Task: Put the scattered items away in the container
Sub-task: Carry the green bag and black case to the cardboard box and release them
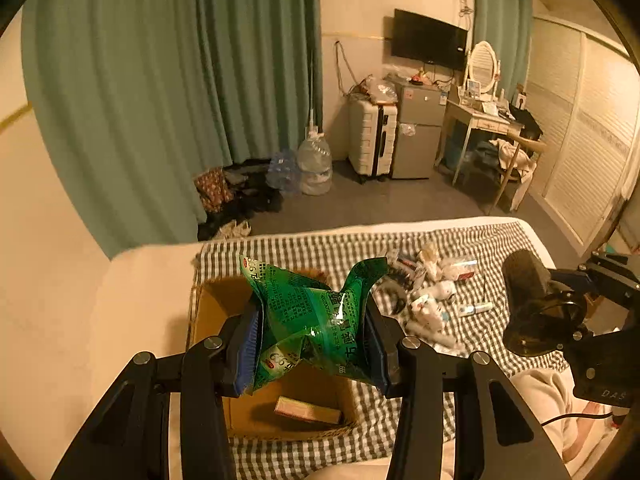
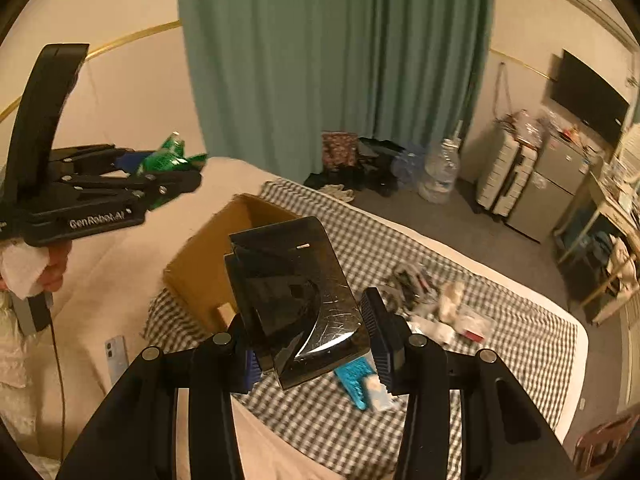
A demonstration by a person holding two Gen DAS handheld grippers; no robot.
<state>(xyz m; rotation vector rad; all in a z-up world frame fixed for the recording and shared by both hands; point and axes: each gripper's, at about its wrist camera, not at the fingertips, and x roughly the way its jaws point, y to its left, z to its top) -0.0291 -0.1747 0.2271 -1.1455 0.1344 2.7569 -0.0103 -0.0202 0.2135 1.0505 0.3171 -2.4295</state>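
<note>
The cardboard box [image 1: 216, 320] stands open-topped near the checked cloth's [image 1: 500, 248] far-left corner, only a small flat packet [image 1: 307, 410] on its floor. A green bag [image 1: 316, 316] hangs over that opening. Toward the cloth's right edge, a heap of small items [image 1: 432, 292] crowds the middle; bare cloth rings it.

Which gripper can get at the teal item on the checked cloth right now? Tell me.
Probably neither. The right gripper hangs just above the teal item, but it is shut on a black glossy object. The left gripper grips a green packet.
</note>
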